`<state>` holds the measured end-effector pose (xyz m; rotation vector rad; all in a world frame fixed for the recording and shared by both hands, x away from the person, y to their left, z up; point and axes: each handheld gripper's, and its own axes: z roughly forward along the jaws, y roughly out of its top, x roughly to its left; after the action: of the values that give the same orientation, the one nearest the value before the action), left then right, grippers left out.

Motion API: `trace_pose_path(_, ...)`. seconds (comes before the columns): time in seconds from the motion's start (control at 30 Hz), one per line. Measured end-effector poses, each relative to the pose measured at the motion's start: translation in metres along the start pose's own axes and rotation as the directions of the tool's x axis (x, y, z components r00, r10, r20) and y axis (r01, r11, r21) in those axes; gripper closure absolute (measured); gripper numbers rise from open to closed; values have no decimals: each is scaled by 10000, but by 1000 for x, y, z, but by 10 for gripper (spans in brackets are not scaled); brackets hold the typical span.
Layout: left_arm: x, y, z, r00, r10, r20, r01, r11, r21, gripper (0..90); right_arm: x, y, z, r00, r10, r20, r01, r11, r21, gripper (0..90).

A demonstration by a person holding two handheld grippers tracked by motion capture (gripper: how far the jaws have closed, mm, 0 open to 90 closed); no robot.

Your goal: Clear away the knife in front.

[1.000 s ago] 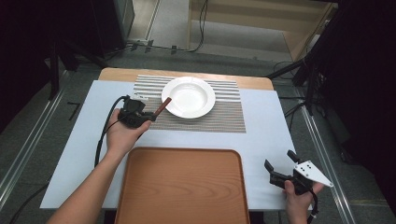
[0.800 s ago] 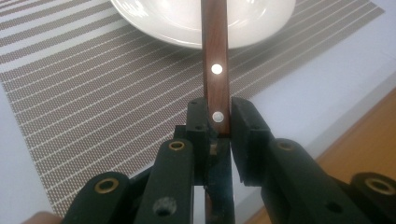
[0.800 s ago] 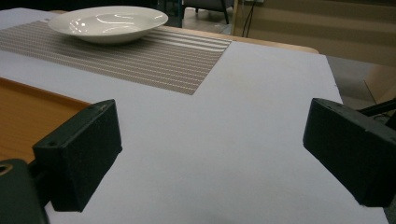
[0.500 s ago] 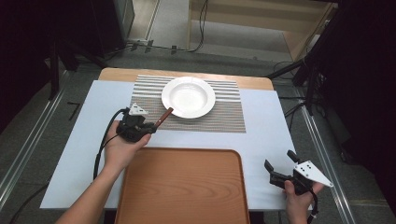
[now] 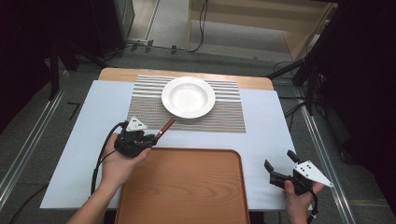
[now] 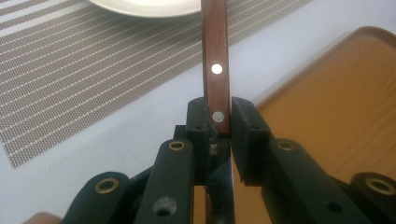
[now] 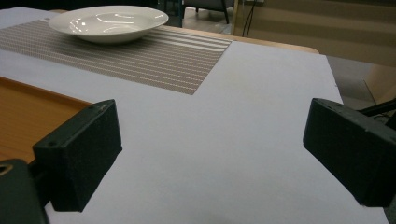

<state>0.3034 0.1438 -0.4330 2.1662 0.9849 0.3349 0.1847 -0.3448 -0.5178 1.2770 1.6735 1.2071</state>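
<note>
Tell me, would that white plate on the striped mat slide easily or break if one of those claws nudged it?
The white plate looks glazed and glossy, so probably hard, stiff and breakable if dropped. It sits flat on the woven placemat, whose texture would likely resist sliding a little. Its wide, low shape makes tipping unlikely; its smooth raised rim might slip between the pads.

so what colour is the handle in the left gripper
Reddish-brown wood handle with silver rivets, clearest in the left gripper view.

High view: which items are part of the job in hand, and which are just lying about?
In the job:
- left gripper, shut on the wooden-handled utensil
- wooden tray, right beside it

Lying about:
- white plate
- striped placemat
- right gripper, open, holding nothing
</note>
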Motion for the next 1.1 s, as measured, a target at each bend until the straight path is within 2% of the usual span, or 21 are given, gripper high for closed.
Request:
trace_pose_path(0.3, -14, -20, -9, 9998, -2, 213, 2, 10000, -1, 766, 0, 0, 0, 10000, -2, 12, 2, 10000, 10, 30)
trace_pose_path(0.4, -18, -26, -12, 9998, 85, 157, -86, 10000, 43, 766, 0, 0, 0, 10000, 0, 21, 0, 10000, 15, 30)
trace_pose_path(0.53, -22, -33, -15, 9998, -29, 181, 29, 10000, 22, 766, 0, 0, 0, 10000, -24, 32, 23, 10000, 18, 30)
trace_pose_path(1.1, -35, -61, -19, 9994, -46, 336, 37, 9996, 267, 765, 0, 0, 0, 10000, 32, 69, -33, 10000, 43, 30)
